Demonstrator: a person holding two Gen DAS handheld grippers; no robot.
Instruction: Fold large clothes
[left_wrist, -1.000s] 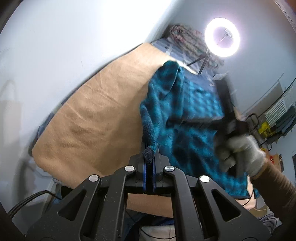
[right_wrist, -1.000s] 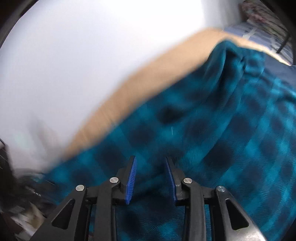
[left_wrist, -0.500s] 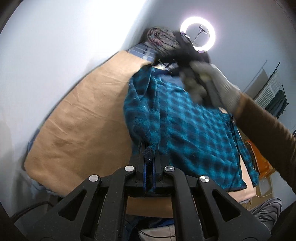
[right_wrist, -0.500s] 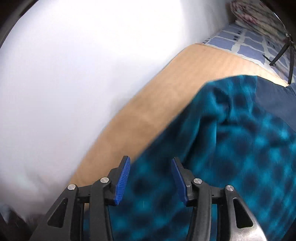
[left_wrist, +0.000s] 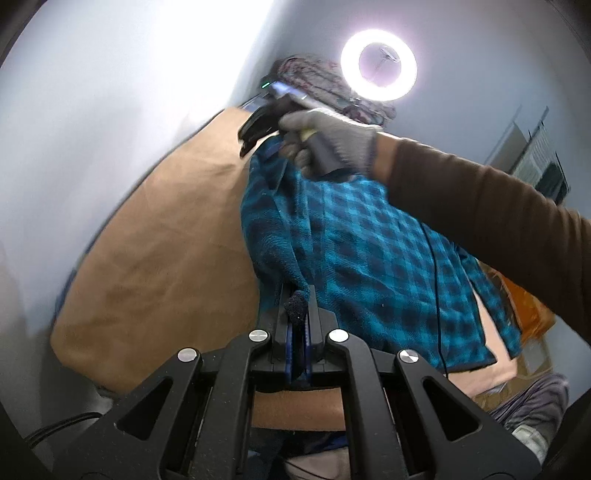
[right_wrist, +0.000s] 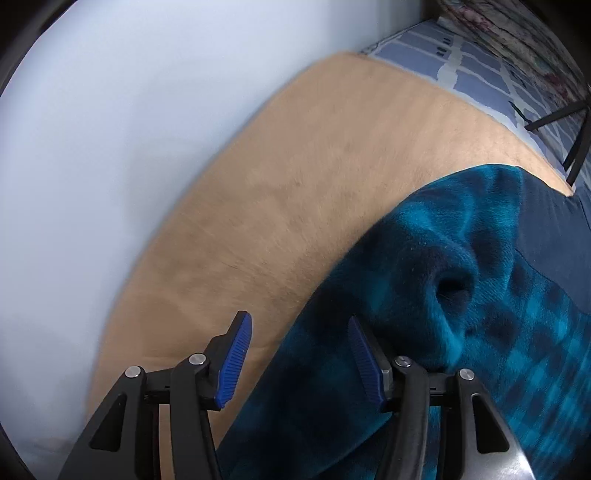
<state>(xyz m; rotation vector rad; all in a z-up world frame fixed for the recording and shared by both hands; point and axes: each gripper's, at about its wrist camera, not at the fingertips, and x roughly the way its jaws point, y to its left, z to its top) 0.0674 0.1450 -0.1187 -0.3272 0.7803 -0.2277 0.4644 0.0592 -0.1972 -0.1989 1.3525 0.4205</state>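
Between the clamped pads of the left tongs (left_wrist: 297, 314) sits a pinched corner of the blue plaid shirt (left_wrist: 362, 266), which lies spread over the tan blanket (left_wrist: 166, 258) on the bed. At the far collar end, the right tongs (right_wrist: 299, 354) have just been closing, jaws partly apart over a fabric ridge, gripping nothing. A shallow bite there could slip and spoil the fold.

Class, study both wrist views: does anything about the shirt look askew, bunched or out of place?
Yes. The blue plaid shirt is not flat on the tan blanket: its left edge is rucked into a raised ridge leading to the left gripper, which pinches a corner. Near the right gripper, whose jaws have just been closing, fabric puckers into a hollow fold.
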